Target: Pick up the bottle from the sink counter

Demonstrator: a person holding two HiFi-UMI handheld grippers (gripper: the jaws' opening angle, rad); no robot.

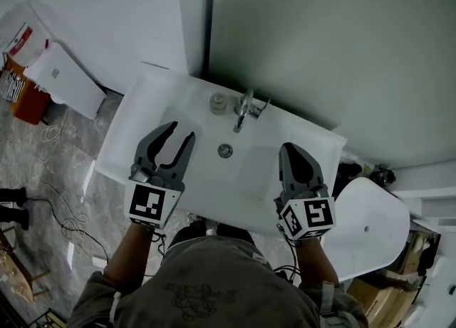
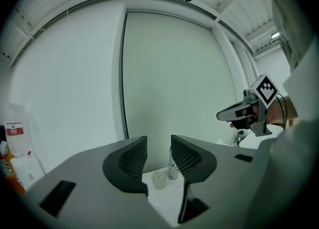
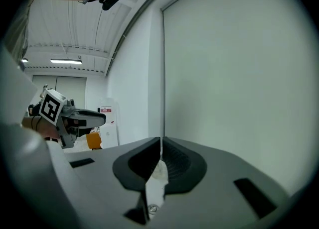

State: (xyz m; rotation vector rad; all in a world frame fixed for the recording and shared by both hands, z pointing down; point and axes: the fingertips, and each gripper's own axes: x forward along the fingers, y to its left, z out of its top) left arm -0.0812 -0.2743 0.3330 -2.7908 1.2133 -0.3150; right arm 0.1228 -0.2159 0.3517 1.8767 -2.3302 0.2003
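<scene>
Bottle (image 1: pixel 218 103) sat on the back edge of the sink counter (image 1: pixel 142 130), just left of the faucet (image 1: pixel 243 110). It was upright, long axis vertical, so the head view showed mostly its cap. It looked short and translucent in the left gripper view (image 2: pixel 158 179), with a thin gap to the faucet base (image 2: pixel 172 169).

Left gripper (image 1: pixel 180 132) hovered over the left half of the basin with its jaws apart and nothing between the pads. The bottle lay ahead of it toward the back edge, slightly to its right and lower. Its own view framed the bottle in the jaw gap, so it was roughly lined up already.

Right gripper (image 1: pixel 291 150) was over the front right of the basin, jaws pressed together and empty. It was farther away, with the faucet between it and the bottle.

My read: it's the left gripper's job. Go forward and down, and close across the body from the sides.

Main obstruction was the faucet on the bottle's right, leaving little room for the right-hand jaw. The wall panel (image 1: pixel 320 41) close behind limited overshoot. The drain (image 1: pixel 225 150) was below the path and irrelevant.
</scene>
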